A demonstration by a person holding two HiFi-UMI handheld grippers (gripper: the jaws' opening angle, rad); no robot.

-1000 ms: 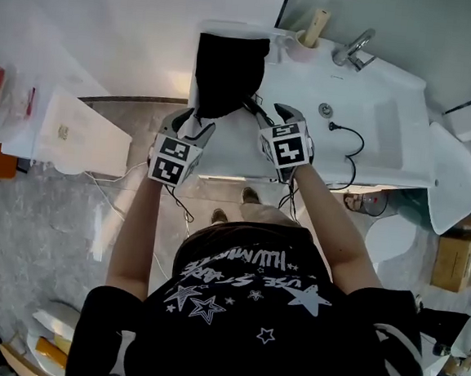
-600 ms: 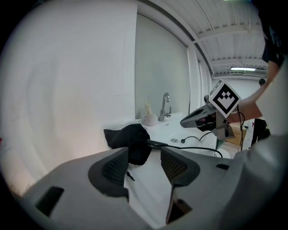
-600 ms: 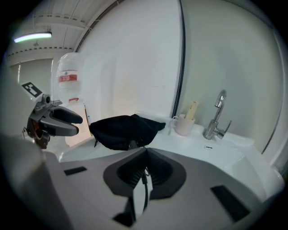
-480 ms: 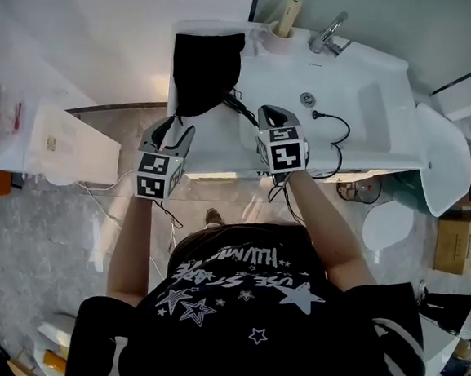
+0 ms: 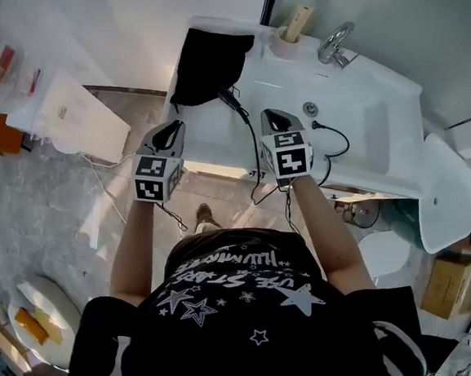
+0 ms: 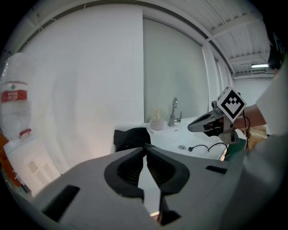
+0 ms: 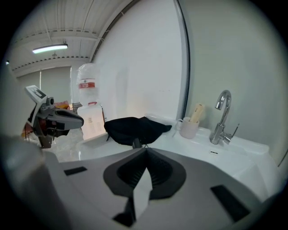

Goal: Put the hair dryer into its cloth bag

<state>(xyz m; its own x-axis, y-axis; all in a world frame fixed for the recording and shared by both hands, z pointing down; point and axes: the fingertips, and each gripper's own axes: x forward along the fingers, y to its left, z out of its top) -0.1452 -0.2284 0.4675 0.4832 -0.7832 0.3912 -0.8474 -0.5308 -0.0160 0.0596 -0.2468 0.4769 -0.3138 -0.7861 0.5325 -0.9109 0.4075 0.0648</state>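
The black cloth bag (image 5: 212,66) lies on the far left corner of the white washbasin top (image 5: 223,141); it also shows in the left gripper view (image 6: 130,137) and the right gripper view (image 7: 135,128). The hair dryer is hidden inside it; only a dark stub (image 5: 227,98) and its black cord (image 5: 246,139) come out, and the plug (image 5: 315,125) rests near the drain. My left gripper (image 5: 175,125) hangs off the counter's front left, its jaws closing to almost touching with nothing between them. My right gripper (image 5: 273,114) is shut and empty over the counter, apart from the bag.
A cup (image 5: 287,44) with a wooden stick stands at the back beside the chrome faucet (image 5: 338,45). The basin bowl (image 5: 380,122) lies to the right. A white shelf (image 5: 78,116) stands left of the counter, with stone floor below.
Both grippers have drawn back from the bag's mouth toward the person. Their jaws, open a second ago, have come together; the bag and cord stay on the counter.
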